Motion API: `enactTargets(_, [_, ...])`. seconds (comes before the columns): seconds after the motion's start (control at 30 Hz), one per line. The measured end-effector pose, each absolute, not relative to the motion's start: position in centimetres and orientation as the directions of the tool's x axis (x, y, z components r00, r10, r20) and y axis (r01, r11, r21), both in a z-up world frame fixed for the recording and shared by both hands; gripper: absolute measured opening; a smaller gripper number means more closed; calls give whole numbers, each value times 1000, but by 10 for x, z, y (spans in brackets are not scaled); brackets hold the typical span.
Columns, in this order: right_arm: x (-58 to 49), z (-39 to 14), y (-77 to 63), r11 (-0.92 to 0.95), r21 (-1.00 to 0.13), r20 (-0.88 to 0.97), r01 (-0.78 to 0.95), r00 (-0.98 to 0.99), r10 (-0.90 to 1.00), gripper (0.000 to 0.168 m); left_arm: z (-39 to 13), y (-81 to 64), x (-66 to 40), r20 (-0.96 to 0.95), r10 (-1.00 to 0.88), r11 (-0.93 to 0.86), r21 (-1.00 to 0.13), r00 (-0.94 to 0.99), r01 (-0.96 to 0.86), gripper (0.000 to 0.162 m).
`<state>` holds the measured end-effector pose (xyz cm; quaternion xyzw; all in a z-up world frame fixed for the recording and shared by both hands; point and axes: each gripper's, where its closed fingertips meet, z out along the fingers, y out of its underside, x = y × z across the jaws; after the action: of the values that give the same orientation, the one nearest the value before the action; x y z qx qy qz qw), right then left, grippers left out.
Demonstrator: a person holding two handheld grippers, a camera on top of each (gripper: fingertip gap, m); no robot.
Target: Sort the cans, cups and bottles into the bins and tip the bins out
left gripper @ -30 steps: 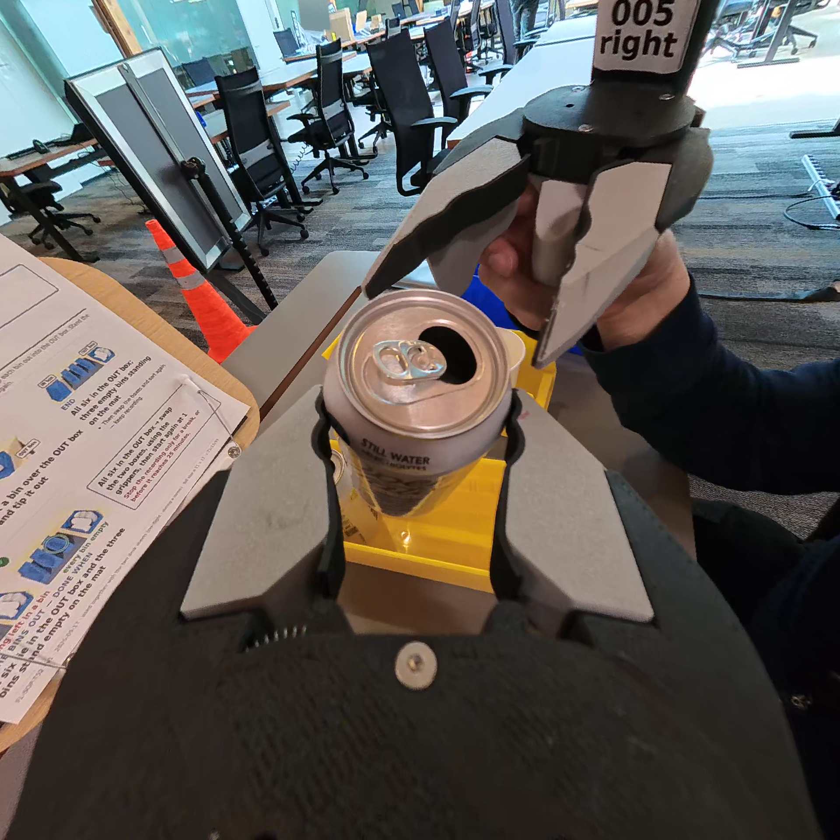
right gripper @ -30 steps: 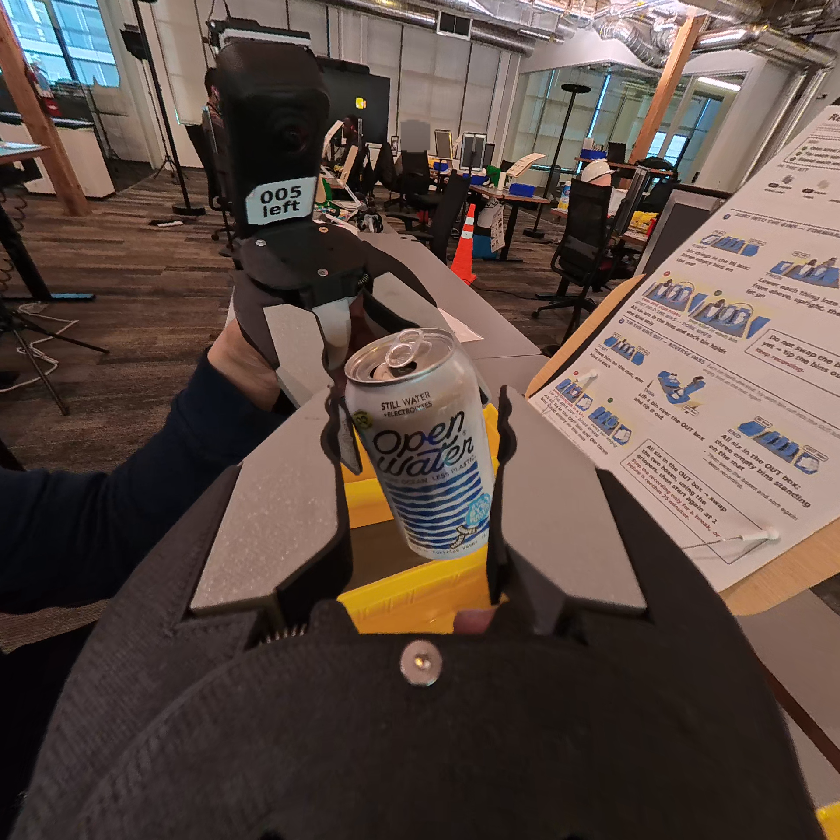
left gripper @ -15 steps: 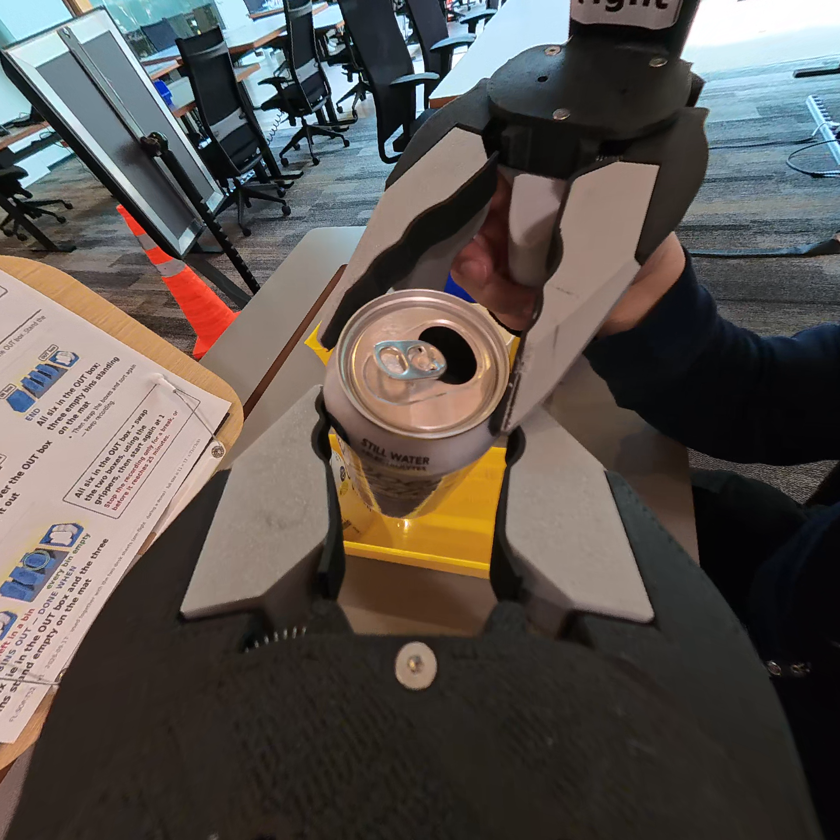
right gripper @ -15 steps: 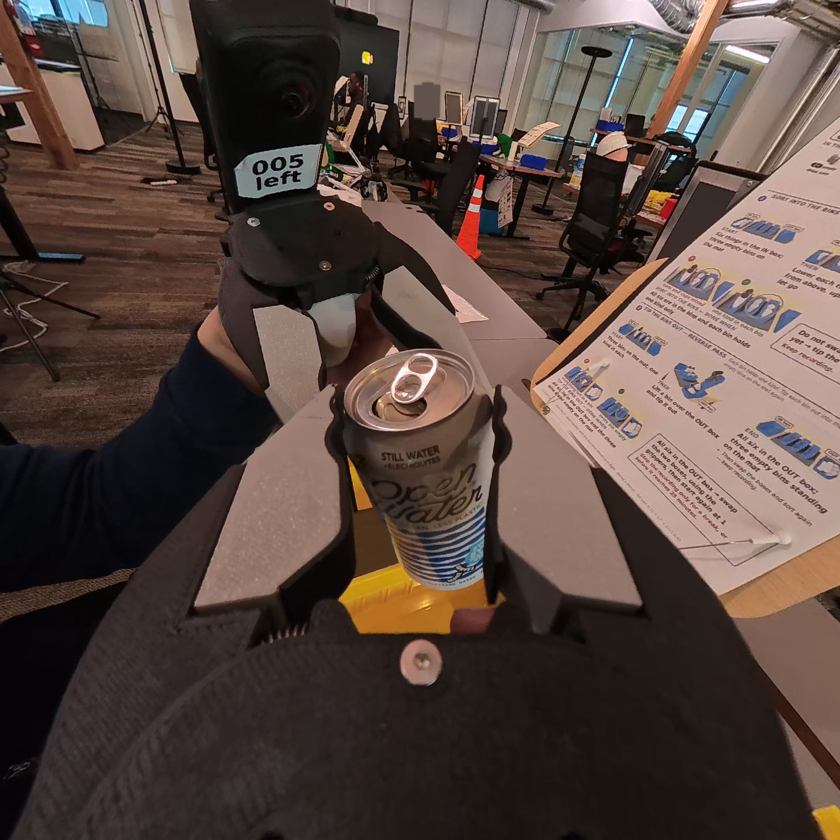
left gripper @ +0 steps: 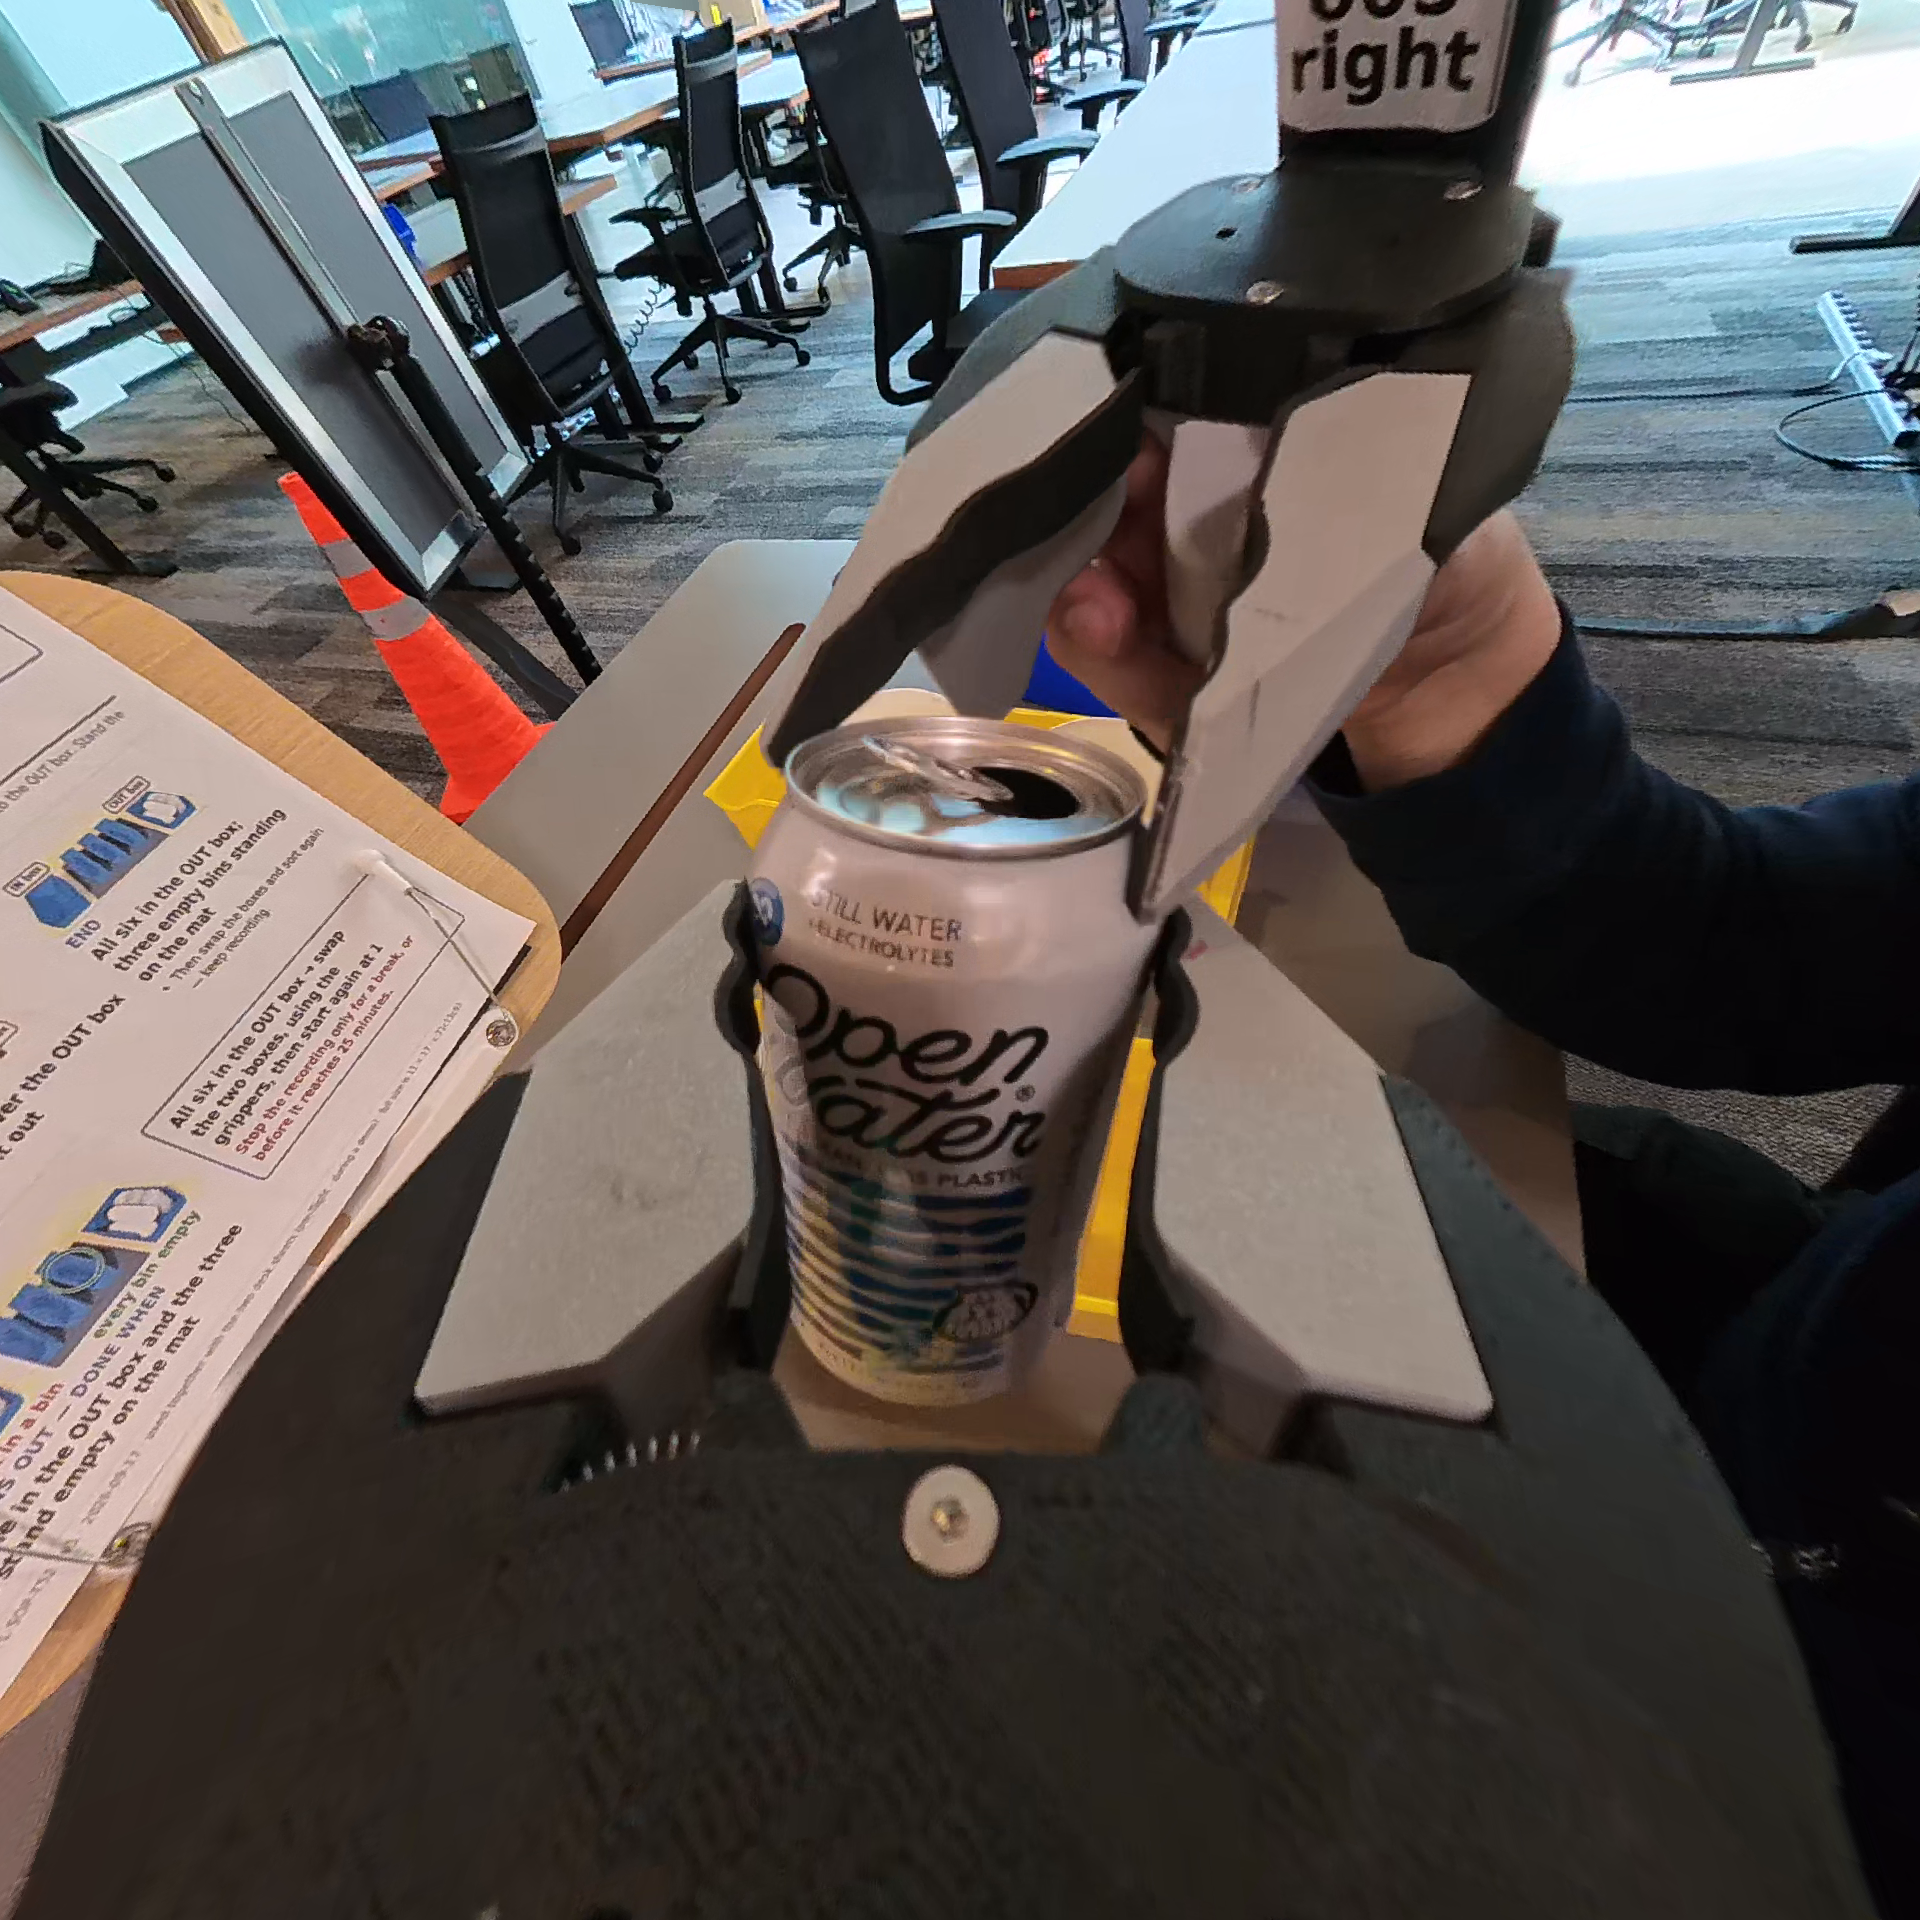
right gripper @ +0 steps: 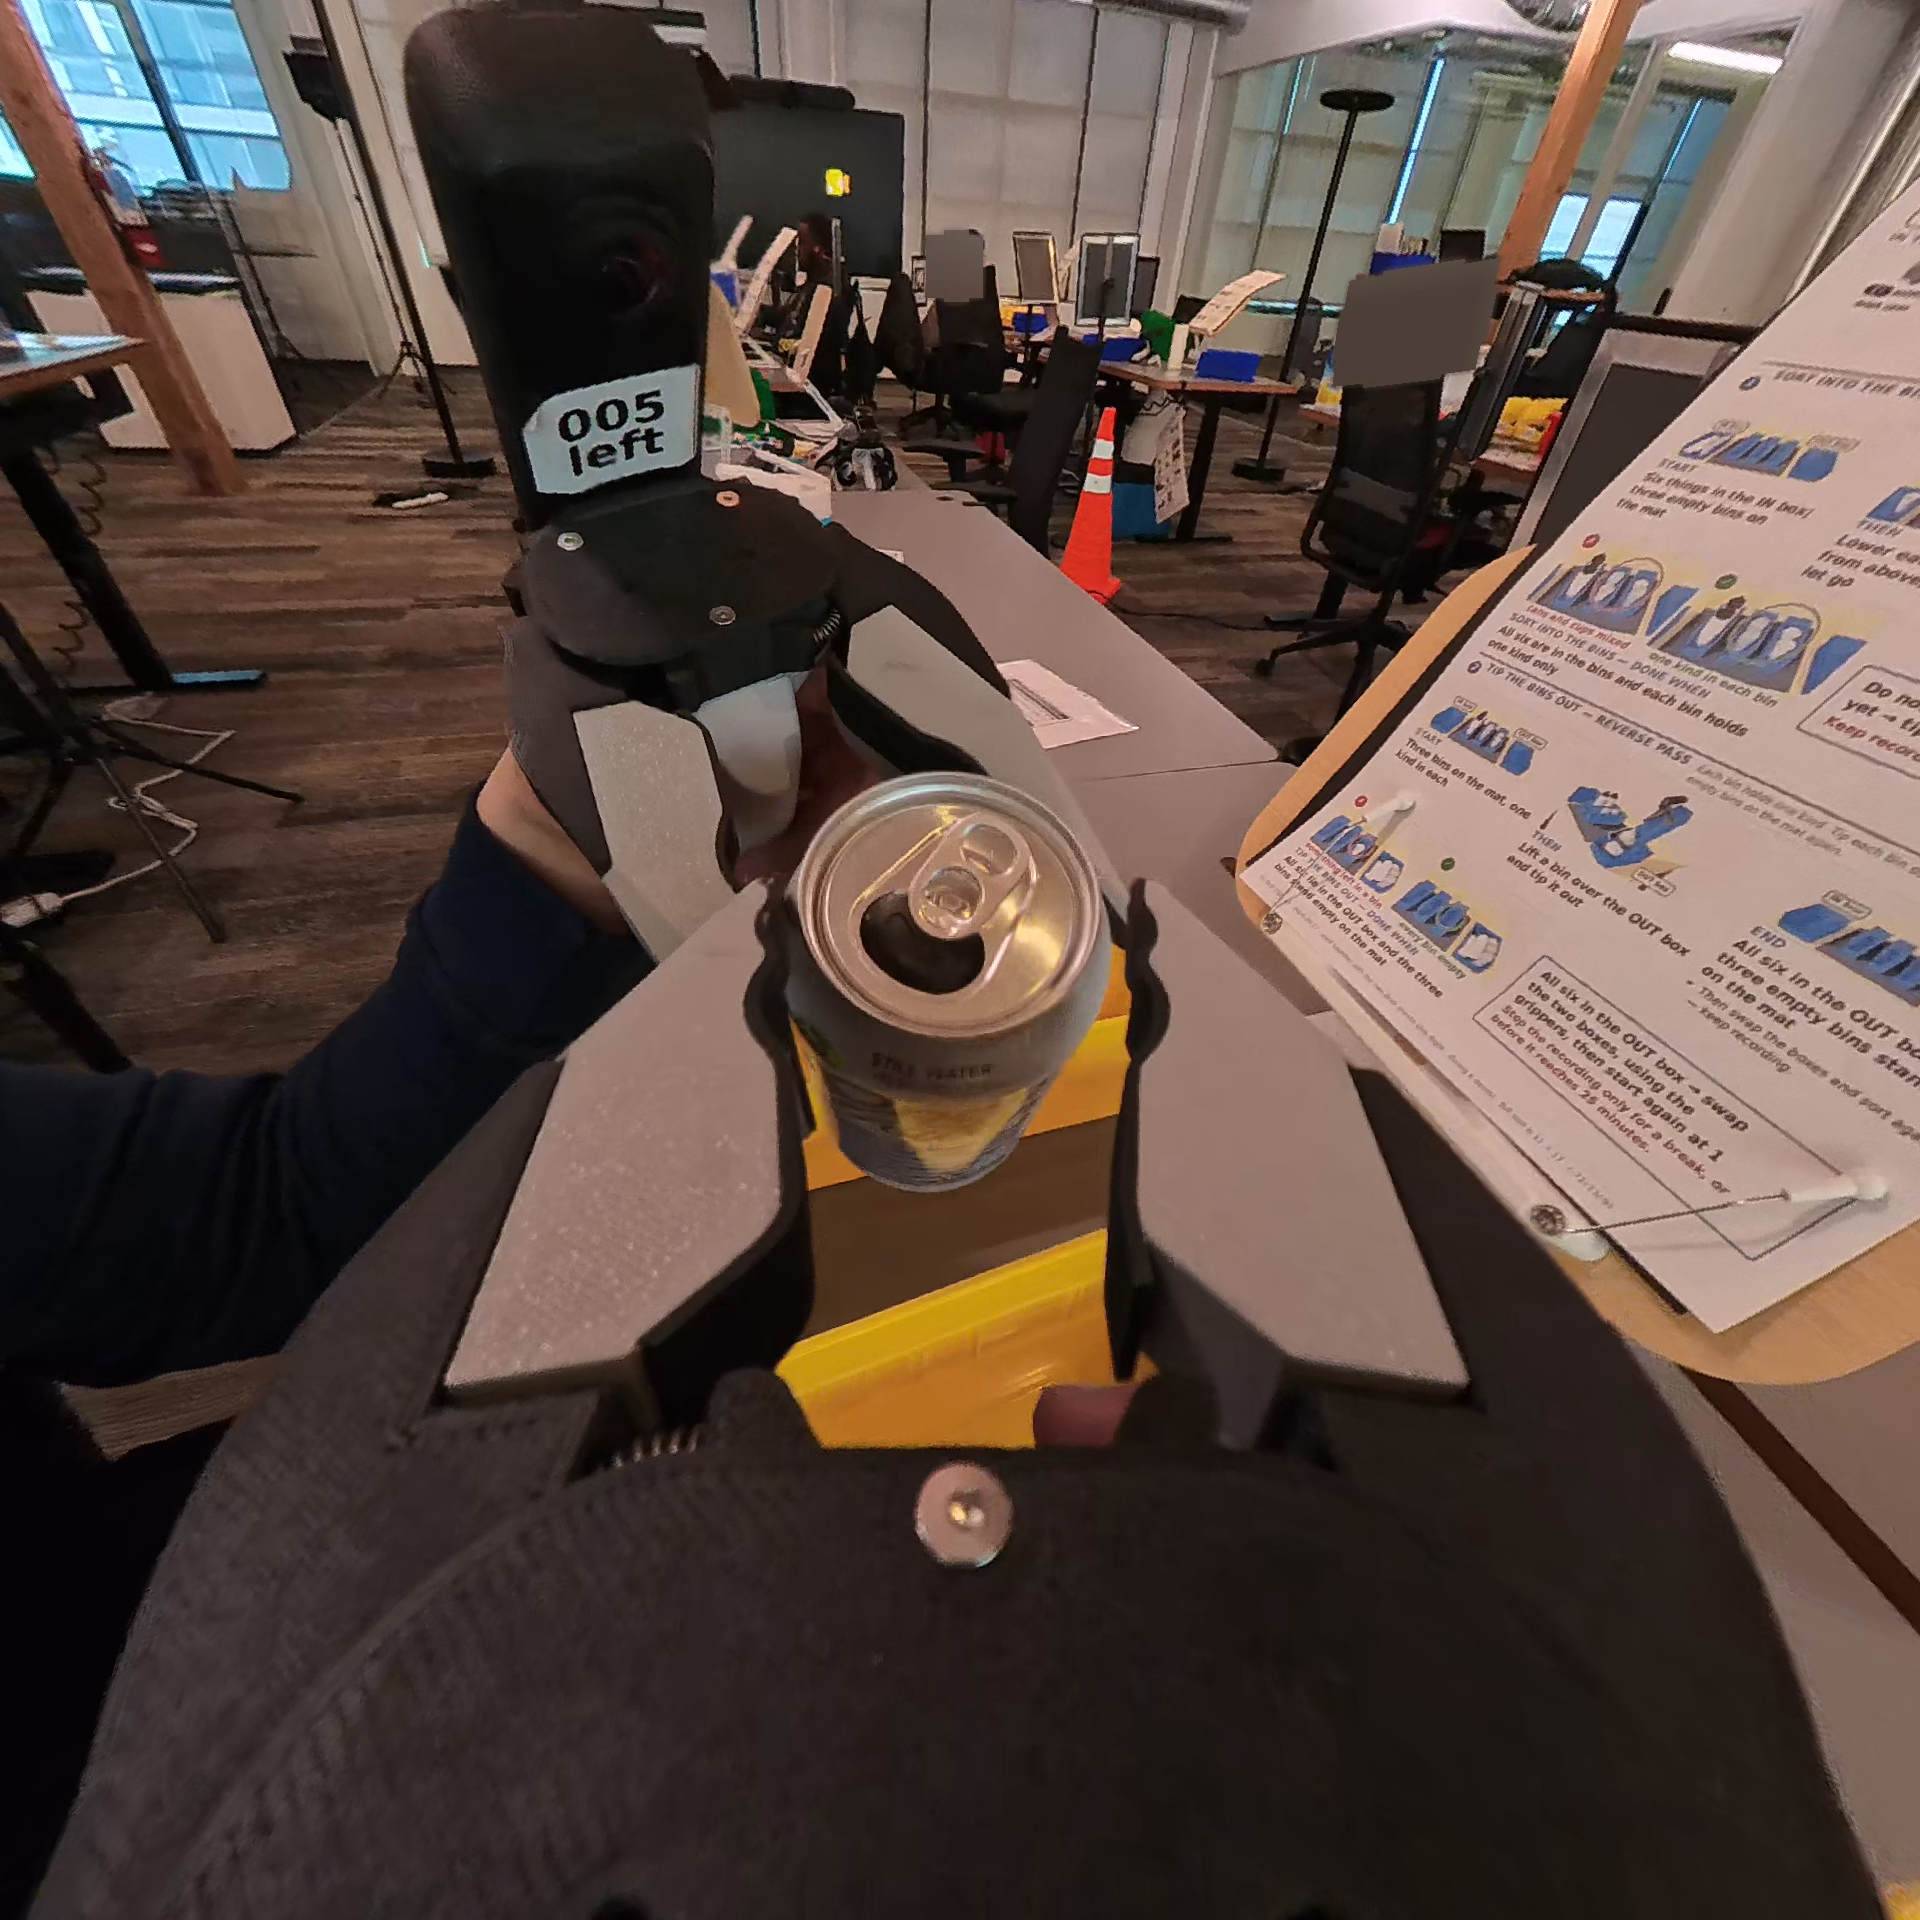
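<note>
An opened white and blue drink can (left gripper: 935, 1049) hangs above a yellow bin (left gripper: 1117, 1226). My left gripper (left gripper: 951, 956) is shut on the can's upper body, which stands nearly upright between its fingers. My right gripper (left gripper: 956, 826) points down from above, and its two fingertips sit against the can's top rim, one on each side. In the right wrist view the can's lid (right gripper: 945, 914) faces the camera between the right gripper's (right gripper: 951, 935) fingers, above the yellow bin (right gripper: 935, 1340). The left gripper's finger (right gripper: 644, 821) shows just beyond the can.
A wooden board with a printed instruction sheet (left gripper: 208, 1039) stands beside the bin and also shows in the right wrist view (right gripper: 1662, 883). A grey table (left gripper: 644, 748) runs beyond. An orange cone (left gripper: 426, 675) and office chairs stand on the floor behind.
The right gripper came down over the can's top and narrowed around its rim. The can swung from lid-toward-the-left-camera to nearly upright. Both grippers otherwise stayed in place.
</note>
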<state>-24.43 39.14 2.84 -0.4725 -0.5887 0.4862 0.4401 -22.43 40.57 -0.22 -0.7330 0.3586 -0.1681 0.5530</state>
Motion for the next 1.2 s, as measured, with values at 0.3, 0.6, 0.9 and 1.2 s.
enactTargets(0.3, [-248, 24, 385, 18, -989, -15, 145, -222, 975, 64, -1, 402, -224, -163, -712, -122, -929, 683, -348, 75])
enactTargets(0.6, [-248, 27, 385, 38, -990, 9, 133, -213, 977, 64, 1, 402, -223, -141, -719, -126, -937, 681, -327, 75])
enactTargets(0.9, [-247, 30, 387, 37, -992, 14, 118, -195, 981, 58, -1, 403, -224, -138, -711, -135, -936, 690, -326, 76])
enactTargets(1.2, [-243, 33, 387, 3, -995, -19, 103, -220, 975, 55, -1, 403, -224, -176, -702, -116, -928, 690, -354, 75])
